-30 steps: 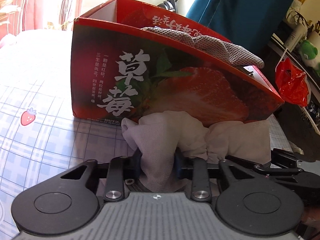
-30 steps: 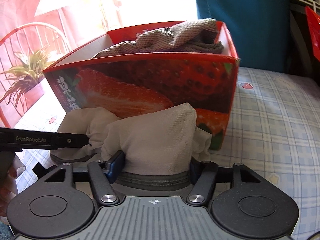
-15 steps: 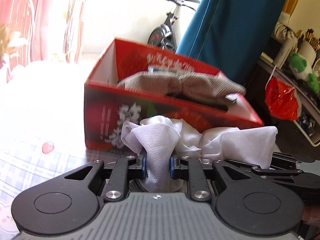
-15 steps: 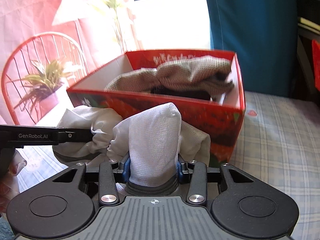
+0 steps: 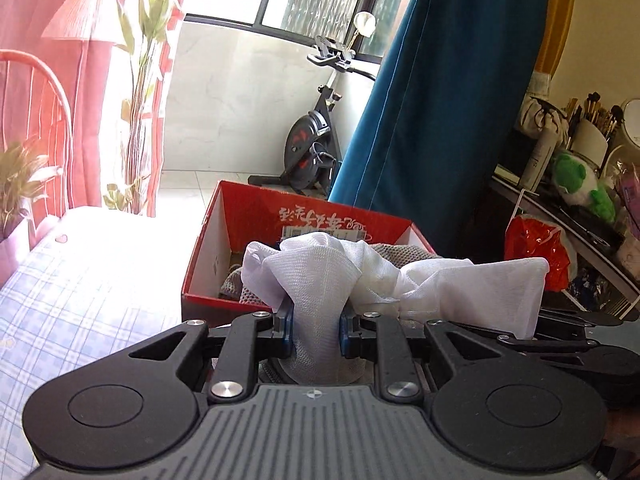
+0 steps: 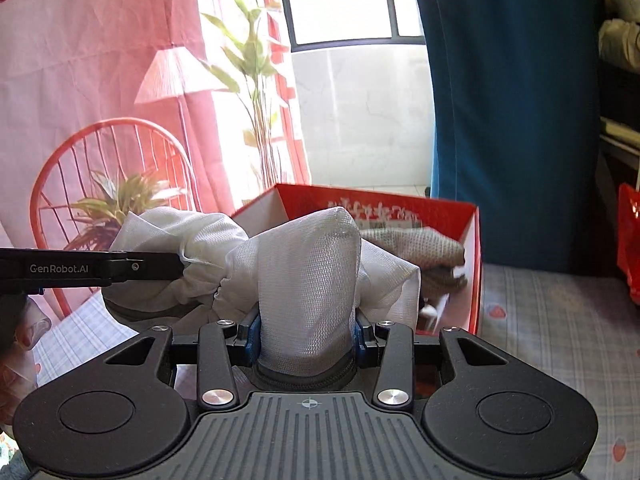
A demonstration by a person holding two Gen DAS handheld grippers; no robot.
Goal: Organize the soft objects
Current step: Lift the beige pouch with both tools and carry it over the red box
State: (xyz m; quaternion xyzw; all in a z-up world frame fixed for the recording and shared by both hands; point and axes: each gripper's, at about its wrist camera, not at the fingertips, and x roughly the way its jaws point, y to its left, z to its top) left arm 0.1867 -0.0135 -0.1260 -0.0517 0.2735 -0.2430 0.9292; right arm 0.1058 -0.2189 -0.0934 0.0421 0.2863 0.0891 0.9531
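A white mesh cloth (image 5: 320,276) is held between both grippers, bunched and stretched across. My left gripper (image 5: 315,330) is shut on one end of it. My right gripper (image 6: 306,330) is shut on the other end (image 6: 308,276). The cloth hangs in the air in front of and above the near wall of a red strawberry box (image 5: 240,216), which also shows in the right wrist view (image 6: 474,280). A grey knitted cloth (image 6: 424,246) lies inside the box. The left gripper's body (image 6: 92,268) shows at the left of the right wrist view.
The box stands on a bed with a checked blue sheet (image 5: 80,300). A teal curtain (image 5: 440,100) hangs behind it. A red plastic bag (image 5: 536,248) and a cluttered shelf are at the right. An exercise bike (image 5: 312,140), a red chair (image 6: 108,168) and plants stand beyond.
Both grippers have risen with the white cloth, from low in front of the box to above its rim. The inside of the box now shows.
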